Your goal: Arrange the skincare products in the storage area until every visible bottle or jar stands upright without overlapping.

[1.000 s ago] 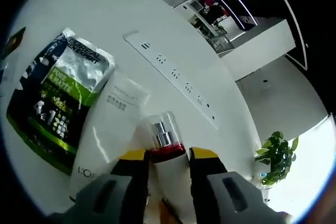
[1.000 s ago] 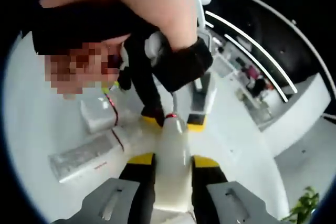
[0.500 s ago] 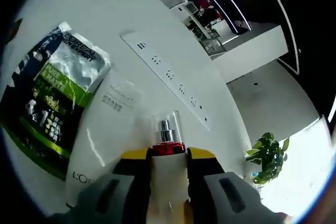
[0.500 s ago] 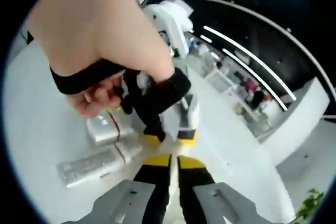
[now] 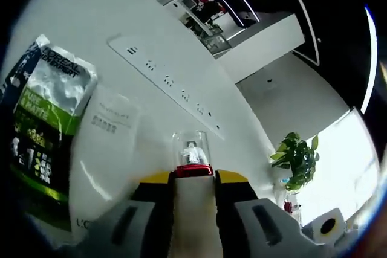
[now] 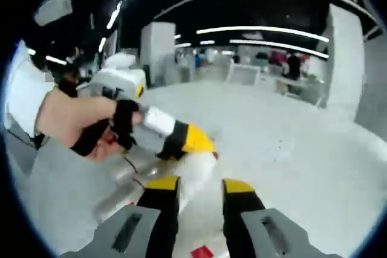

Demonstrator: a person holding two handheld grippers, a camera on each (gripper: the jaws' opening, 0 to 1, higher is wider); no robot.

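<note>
Right tongs (image 6: pixel 192 187) have let go and backed off, jaws now apart with nothing between; left tongs (image 5: pixel 193 176) stay clamped on the white bottle (image 5: pixel 193 209), raised over the table (image 5: pixel 151 34). Beyond lie a box (image 5: pixel 100 149) and green pouch (image 5: pixel 45 113). Tilt it while lowering and it topples onto the box.

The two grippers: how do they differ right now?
The left gripper is shut on the white spray bottle, its red collar between the yellow tips. The right gripper is open, holding nothing, with table showing through its gap. Both have grey bodies and yellow tips.
</note>
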